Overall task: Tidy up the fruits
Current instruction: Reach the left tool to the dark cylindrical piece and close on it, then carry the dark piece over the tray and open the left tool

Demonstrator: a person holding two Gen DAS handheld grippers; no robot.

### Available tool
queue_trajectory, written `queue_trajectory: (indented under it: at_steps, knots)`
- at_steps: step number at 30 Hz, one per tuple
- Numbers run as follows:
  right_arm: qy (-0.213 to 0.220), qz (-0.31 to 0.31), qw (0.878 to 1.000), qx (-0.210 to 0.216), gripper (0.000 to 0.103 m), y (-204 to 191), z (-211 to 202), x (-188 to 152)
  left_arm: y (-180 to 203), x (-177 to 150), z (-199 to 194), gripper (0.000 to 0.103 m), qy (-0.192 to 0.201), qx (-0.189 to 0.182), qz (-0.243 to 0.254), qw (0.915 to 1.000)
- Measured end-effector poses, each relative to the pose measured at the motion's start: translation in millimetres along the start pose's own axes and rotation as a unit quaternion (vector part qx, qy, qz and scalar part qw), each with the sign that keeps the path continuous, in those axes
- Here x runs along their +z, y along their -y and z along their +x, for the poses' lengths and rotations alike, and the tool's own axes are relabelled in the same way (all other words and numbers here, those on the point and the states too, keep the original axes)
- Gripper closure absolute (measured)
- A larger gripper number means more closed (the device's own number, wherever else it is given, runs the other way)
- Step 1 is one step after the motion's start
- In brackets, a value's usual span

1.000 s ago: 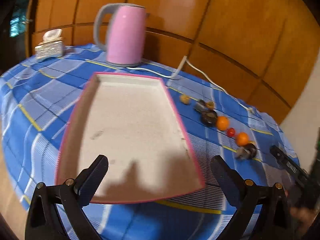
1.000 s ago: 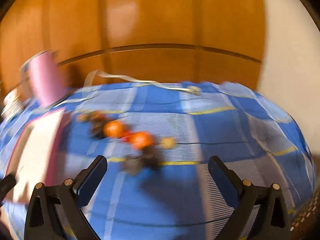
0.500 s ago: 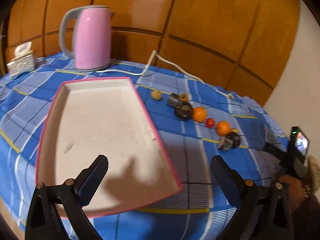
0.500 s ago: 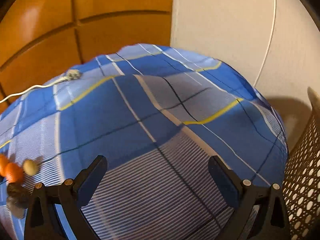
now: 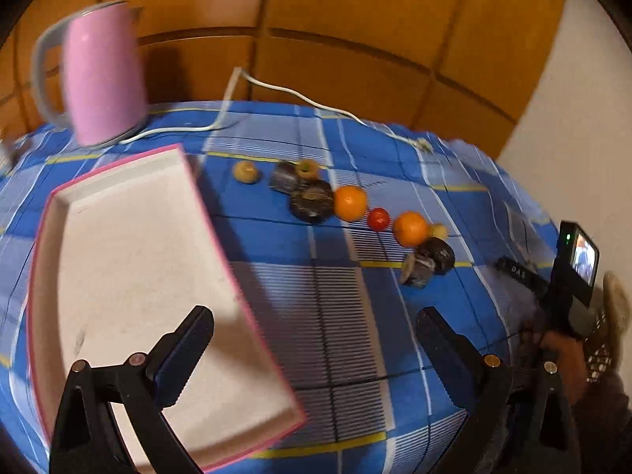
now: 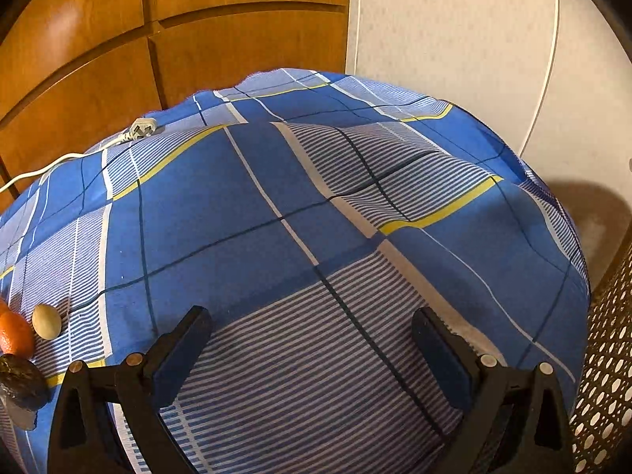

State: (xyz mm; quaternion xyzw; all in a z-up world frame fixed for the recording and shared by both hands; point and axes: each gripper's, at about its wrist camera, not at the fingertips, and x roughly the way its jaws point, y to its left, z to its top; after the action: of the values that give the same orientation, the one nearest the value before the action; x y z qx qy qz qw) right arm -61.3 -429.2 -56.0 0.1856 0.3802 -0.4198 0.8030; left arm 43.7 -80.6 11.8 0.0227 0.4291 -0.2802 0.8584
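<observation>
Hovering over the bench [image 5: 339,316], left gripper [image 5: 314,349] fingers spread wide and hold nothing; pink-rimmed tray [image 5: 130,276] lies under and beyond the left finger, pink kettle [image 5: 104,75] and white cord [image 5: 276,91] farther off. Fruits [image 5: 349,202] sit in a loose row ahead, toward the right finger, nothing between. Right gripper [image 6: 310,349] also gapes empty over bare checked cloth [image 6: 316,205]; an orange [image 6: 14,333] and pale fruit [image 6: 46,321] lie left of its left finger, a perforated basket [image 6: 604,375] beside its right.
</observation>
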Motion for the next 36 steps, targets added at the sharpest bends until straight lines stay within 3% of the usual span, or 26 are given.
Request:
queue_trajectory:
  at_steps: [9,22,26,28,36]
  knots:
    - [0.014,0.030,0.999,0.012,0.000,10.4,-4.0,-2.1,32.4,16.5,27.9,0.002,-0.012,-0.026,0.053,0.9982]
    - [0.011,0.019,1.000,-0.011,0.000,4.0,-0.7,-2.2,78.3,21.4,96.1,0.044,-0.082,-0.056,0.106,0.9894]
    - [0.012,0.018,1.000,-0.012,0.000,4.3,-0.8,-2.3,82.2,21.7,107.4,0.051,-0.083,-0.059,0.103,0.9894]
    - [0.012,0.017,1.000,-0.013,0.000,4.1,-0.7,-2.3,84.0,22.7,109.4,0.078,-0.081,-0.072,0.102,0.9889]
    - [0.014,0.015,1.000,-0.015,0.000,3.4,-0.3,-2.0,71.8,10.6,75.3,0.079,-0.065,-0.105,0.075,0.9895]
